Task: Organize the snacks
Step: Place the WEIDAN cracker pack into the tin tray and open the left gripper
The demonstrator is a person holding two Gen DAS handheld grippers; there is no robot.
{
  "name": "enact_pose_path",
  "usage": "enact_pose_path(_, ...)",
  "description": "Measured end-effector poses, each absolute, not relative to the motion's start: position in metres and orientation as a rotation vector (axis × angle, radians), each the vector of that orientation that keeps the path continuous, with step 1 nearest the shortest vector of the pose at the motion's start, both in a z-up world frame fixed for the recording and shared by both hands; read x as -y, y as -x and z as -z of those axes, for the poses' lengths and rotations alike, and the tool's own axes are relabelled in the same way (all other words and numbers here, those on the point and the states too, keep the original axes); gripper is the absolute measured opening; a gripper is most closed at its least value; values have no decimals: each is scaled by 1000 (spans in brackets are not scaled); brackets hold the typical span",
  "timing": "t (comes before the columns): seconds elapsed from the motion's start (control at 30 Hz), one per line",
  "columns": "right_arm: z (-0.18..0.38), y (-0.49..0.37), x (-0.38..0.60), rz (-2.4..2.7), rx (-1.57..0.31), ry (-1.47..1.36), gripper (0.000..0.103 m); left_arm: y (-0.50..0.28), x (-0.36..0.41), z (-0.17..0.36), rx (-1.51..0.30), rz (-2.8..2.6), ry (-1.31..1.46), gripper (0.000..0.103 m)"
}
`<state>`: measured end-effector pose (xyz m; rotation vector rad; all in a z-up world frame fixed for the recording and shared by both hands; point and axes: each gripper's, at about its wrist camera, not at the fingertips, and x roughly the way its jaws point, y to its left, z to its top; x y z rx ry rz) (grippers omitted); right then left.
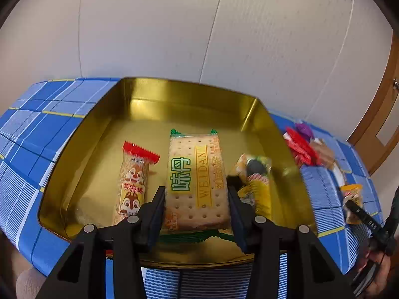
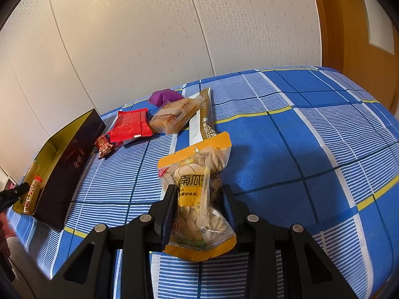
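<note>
Centrally, left hand-held gripper [image 1: 197, 209] clasps the cracker pack [image 1: 197, 182] inside the gold tin [image 1: 189, 99]; right hand-held gripper [image 2: 199, 199] pinches the seed packet [image 2: 199, 196], red packet [image 2: 131, 125] at 11 o'clock.

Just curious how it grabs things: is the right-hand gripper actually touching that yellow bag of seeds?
Touching. The right wrist view shows the right gripper with both pads pressed into the seed bag, pinching its middle narrow.

Glossy gold metal tin [image 1: 189, 99], shiny clear plastic cracker wrapper [image 1: 197, 179], crinkled glossy seed packet [image 2: 199, 194], matt woven checked cloth [image 2: 299, 149], embossed pale wallpaper [image 2: 149, 37], smooth varnished wooden door [image 2: 349, 25]
</note>
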<state>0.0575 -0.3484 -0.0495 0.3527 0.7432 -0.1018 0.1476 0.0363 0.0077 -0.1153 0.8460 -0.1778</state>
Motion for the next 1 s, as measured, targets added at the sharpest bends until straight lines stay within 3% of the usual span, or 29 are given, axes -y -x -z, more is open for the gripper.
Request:
enact_pose_path(0.57,49,-57,348,104,-743,-350,36,-163,-73,9,-910,84,58,49)
enact_pose_path(1.0,50,-54,350,90,-724,-380,34,-107,-85,-3,-642,229,68,49)
